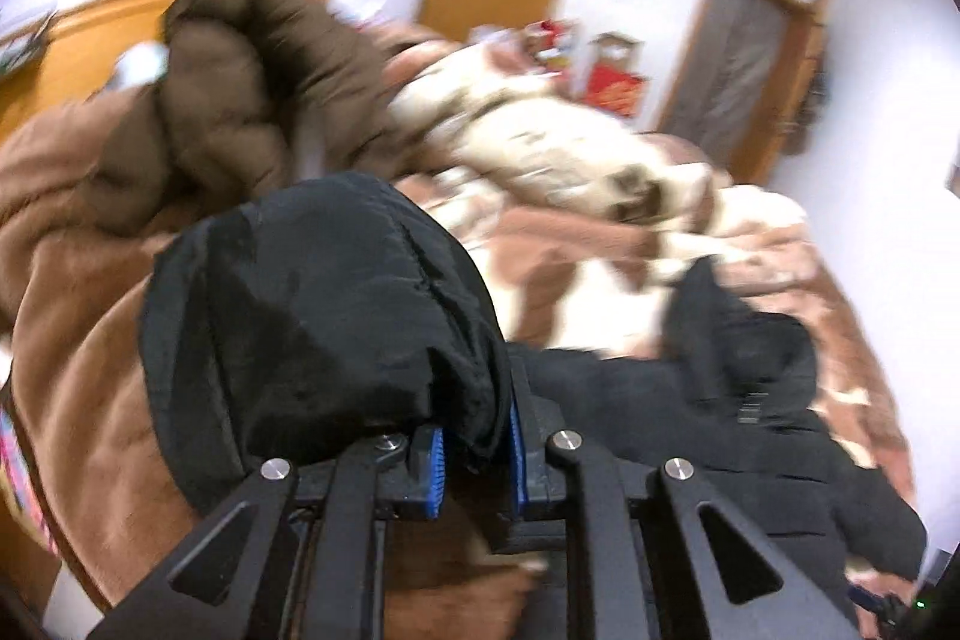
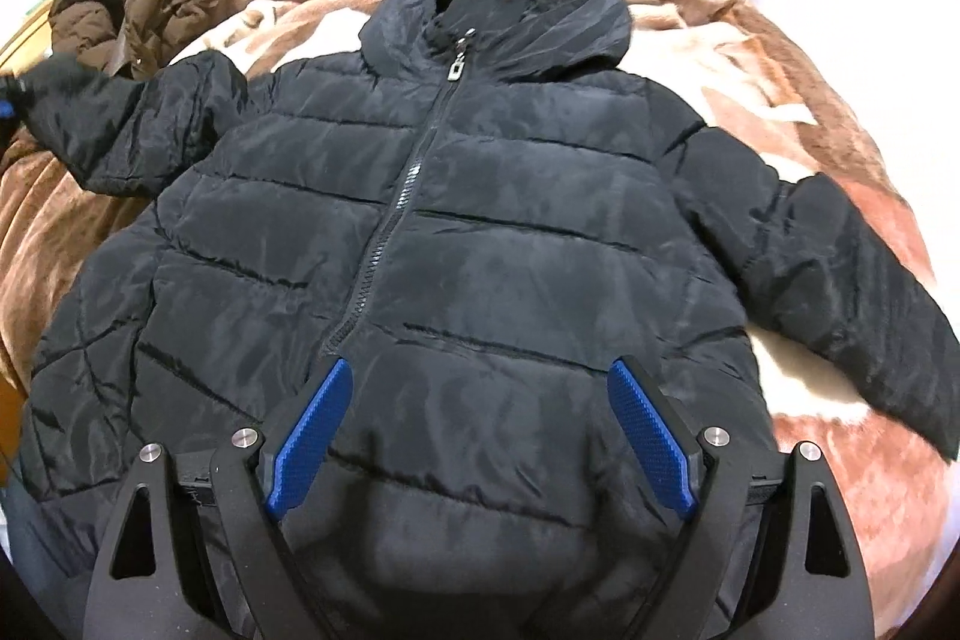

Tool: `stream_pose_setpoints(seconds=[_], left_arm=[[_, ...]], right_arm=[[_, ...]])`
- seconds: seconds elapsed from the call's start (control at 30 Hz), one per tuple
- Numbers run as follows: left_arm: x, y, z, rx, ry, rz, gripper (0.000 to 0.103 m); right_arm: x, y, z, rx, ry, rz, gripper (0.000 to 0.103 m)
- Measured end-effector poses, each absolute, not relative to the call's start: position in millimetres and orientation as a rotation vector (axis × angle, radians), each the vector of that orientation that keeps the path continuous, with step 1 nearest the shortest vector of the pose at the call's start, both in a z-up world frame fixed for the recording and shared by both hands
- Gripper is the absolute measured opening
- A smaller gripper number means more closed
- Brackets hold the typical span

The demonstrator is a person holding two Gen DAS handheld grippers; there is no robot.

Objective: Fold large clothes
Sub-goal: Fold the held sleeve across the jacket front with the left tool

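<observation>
Across the bed (image 2: 810, 112), on a brown and cream blanket (image 2: 750, 58), a black puffer jacket (image 2: 480, 232) lies face up with its zipper (image 2: 414, 172) closed and its hood (image 2: 510, 16) toward the far side. Its right sleeve (image 2: 852, 292) lies flat, angled out and toward the near side, while its left sleeve (image 2: 120, 130) stretches out to the left edge of the right wrist view. That sleeve's cuff (image 1: 312, 304) bulges up in the left wrist view, where the left gripper (image 1: 474, 460) has its jaws closed on the black fabric, blue pads (image 1: 432, 466) pinching a fold between them; the picture there is blurred. Over the jacket's lower front, near the hem, the right gripper (image 2: 480, 436) hangs with its jaws spread wide and nothing between them, its blue pads (image 2: 312, 436) clear of the cloth. Farther left, a brown puffer coat (image 2: 132, 4) lies in a heap near the bed's far left corner.
</observation>
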State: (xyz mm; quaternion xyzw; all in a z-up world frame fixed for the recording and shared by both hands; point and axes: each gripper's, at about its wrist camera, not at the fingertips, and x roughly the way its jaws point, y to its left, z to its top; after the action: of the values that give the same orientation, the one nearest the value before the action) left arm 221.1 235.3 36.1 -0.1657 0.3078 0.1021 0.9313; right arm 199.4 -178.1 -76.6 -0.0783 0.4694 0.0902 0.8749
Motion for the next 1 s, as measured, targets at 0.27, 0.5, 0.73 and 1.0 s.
stream_pose_setpoints(seconds=[0.27,0.5,0.73,1.0], left_arm=[[259,110,57,-0.245,0.646,-0.095,0.017],[308,8,-12,-0.237,0.794,-0.261,0.020],[323,-45,-67,-0.299,0.906,-0.372,0.072],[291,-40,-26,-0.315,0.837,-0.502,0.086]], right_arm=[[190,-217,-65,-0.071,0.962,0.155,0.087],[187,-252,-78,-0.021,0.989,0.123,0.087],[188,-277,-90,0.017,1.002,0.098,0.087],[188,-280,-72,0.051,0.930,0.095,0.087]])
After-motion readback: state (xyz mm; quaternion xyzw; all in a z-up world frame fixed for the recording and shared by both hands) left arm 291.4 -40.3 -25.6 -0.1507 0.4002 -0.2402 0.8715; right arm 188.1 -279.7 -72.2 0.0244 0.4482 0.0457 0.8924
